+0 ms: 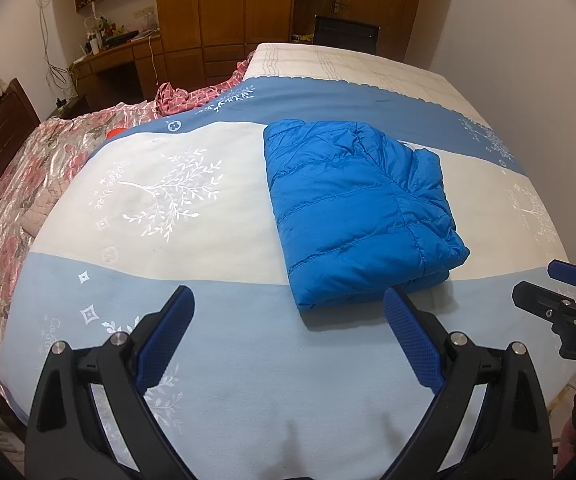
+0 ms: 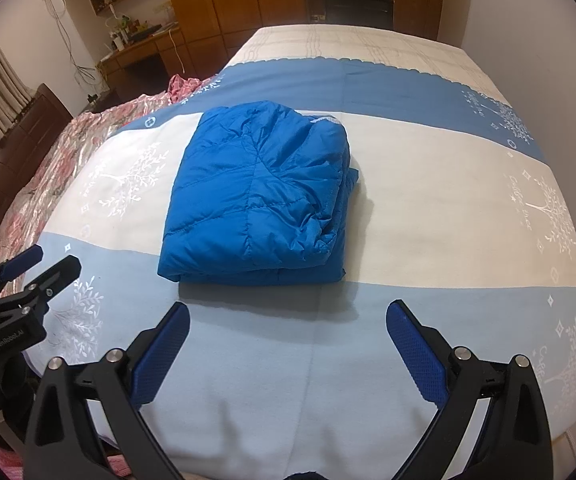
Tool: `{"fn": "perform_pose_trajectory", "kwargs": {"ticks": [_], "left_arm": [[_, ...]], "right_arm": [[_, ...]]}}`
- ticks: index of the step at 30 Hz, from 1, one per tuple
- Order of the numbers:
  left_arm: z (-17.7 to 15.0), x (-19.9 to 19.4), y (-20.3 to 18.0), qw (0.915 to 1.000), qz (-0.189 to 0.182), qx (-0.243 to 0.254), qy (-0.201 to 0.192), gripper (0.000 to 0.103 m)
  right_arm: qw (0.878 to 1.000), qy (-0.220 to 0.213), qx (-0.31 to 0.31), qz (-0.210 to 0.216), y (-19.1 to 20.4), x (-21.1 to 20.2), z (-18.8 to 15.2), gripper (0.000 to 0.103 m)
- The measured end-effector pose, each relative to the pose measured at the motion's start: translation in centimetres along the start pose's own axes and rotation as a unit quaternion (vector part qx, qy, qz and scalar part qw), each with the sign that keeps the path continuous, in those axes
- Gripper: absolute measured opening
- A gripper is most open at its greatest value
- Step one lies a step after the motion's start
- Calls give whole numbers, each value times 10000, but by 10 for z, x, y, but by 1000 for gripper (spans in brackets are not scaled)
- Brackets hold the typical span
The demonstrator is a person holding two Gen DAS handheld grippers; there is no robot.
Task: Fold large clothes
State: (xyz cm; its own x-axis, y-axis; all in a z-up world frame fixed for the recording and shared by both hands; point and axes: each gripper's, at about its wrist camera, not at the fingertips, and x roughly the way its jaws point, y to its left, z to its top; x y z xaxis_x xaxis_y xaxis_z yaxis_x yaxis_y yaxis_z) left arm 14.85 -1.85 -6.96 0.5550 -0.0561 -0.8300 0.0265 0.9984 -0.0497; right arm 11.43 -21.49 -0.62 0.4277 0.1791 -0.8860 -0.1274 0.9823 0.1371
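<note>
Nearest the left wrist camera, the left gripper (image 1: 288, 340) hangs over the pale blue band of the blanket (image 1: 228, 360), its jaws spread wide with nothing between them. The right jaw's blue pad tip sits just beside the near edge of the jacket (image 1: 351, 208), though contact cannot be told. At the right edge of that view the right gripper (image 1: 559, 292) shows in part. In the right wrist view the right gripper (image 2: 288, 344) also hovers over the pale blue band, jaws wide apart and empty, a little back from the jacket's near edge; the left gripper (image 2: 36, 272) shows at the left edge.

The jacket (image 2: 256, 200), bright blue and quilted, lies folded into a thick, roughly square bundle on the white middle band of the blanket, its near edge reaching the pale blue band. Layered edges show along its right side.

Beyond it runs a darker blue band with a scalloped border, then the cream sheet (image 2: 347, 44) of the bed. A pink floral quilt (image 1: 16, 200) lies bunched along the left. Farther back stand a dark chair (image 2: 357, 8), wooden wardrobes (image 1: 224, 0) and a cluttered desk (image 1: 116, 56) under bookshelves.
</note>
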Motion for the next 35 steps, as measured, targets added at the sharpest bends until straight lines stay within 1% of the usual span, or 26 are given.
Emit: {"fn": "perform_pose_trajectory", "kwargs": {"ticks": [35], "left_arm": [[6, 8, 3, 9998, -68, 133, 95, 95]], "right_arm": [[10000, 54, -17, 9, -5, 8, 8, 99]]}}
